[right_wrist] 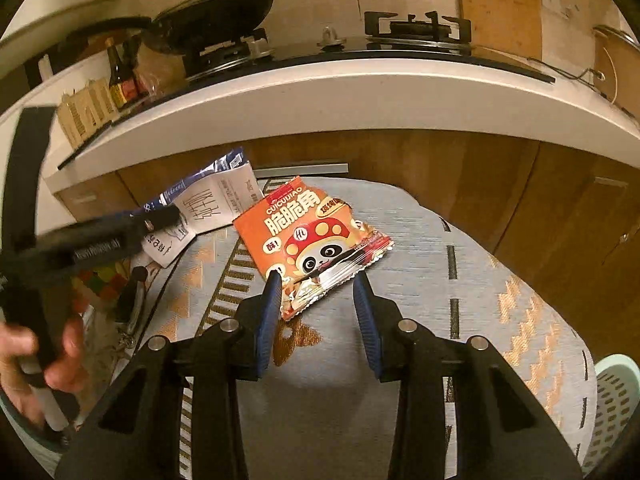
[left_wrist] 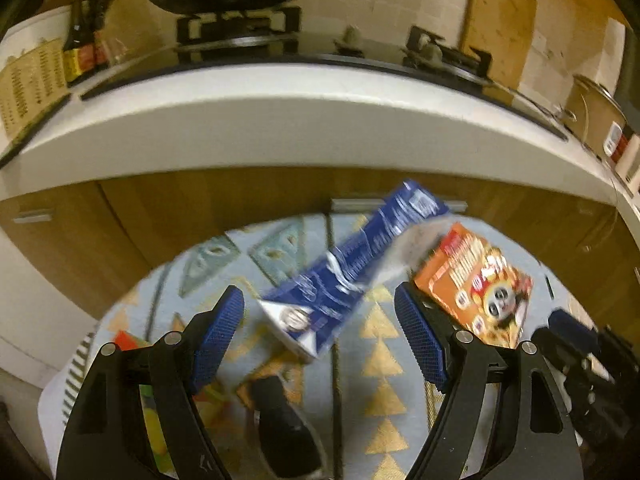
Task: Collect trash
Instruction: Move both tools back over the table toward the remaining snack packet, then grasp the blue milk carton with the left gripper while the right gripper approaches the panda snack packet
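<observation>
Trash still lying on the rug, nothing collected yet.

Both the left tool and right tool are released; the orange snack bag and blue carton lie beside it, basket waits.

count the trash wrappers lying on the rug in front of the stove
2. The orange snack bag lies mid-rug, just ahead of the right tongs. The blue and white carton wrapper lies to its left, nearer the cabinets. Colourful items at the rug's left edge are unclear.
</observation>
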{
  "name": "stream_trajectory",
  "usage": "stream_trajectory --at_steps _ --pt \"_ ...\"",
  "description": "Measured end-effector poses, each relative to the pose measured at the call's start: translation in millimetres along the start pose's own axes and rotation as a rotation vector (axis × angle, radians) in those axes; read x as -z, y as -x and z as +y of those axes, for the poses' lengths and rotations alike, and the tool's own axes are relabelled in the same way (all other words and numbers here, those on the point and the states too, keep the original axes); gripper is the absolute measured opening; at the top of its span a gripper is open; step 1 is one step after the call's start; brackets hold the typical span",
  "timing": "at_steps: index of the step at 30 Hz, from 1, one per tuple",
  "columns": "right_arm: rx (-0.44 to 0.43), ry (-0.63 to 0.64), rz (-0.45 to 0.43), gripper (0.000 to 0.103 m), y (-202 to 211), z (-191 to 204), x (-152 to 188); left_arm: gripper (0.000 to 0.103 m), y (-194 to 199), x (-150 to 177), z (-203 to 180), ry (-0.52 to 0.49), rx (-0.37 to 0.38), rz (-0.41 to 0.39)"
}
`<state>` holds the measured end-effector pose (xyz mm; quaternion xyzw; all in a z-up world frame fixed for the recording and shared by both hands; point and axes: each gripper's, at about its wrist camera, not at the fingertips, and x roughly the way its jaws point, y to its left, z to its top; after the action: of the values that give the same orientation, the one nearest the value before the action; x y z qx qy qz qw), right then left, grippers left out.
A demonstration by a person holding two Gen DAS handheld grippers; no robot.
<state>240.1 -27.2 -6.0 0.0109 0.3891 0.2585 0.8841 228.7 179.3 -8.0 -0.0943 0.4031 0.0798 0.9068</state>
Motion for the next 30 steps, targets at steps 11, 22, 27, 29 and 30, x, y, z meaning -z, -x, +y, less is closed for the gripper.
stream_trajectory --at_steps 11,22,27,29,30 --pt "-0.024 -0.034 0.000 0.034 0.9 -6.8 -0.2 0.067 8.3 10.7 -22.9 -0.057 0.086 0.023" --pt "-0.034 -0.021 -0.019 0.034 1.3 -5.8 0.8 0.037 -18.1 0.0 -35.3 -0.119 -0.018 0.035" --pt "-0.010 -0.021 -0.003 0.042 -1.9 -4.4 0.5 0.034 20.2 20.8 -27.7 -0.070 0.004 -0.029" --pt "0.014 -0.042 0.017 0.055 -5.9 -7.8 -2.8 0.034 34.5 32.4 -25.4 -0.056 0.013 -0.046" --pt "0.011 -0.050 0.028 0.056 -8.4 -9.7 -5.2 0.034 43.3 41.2 -22.4 -0.044 0.011 -0.055"
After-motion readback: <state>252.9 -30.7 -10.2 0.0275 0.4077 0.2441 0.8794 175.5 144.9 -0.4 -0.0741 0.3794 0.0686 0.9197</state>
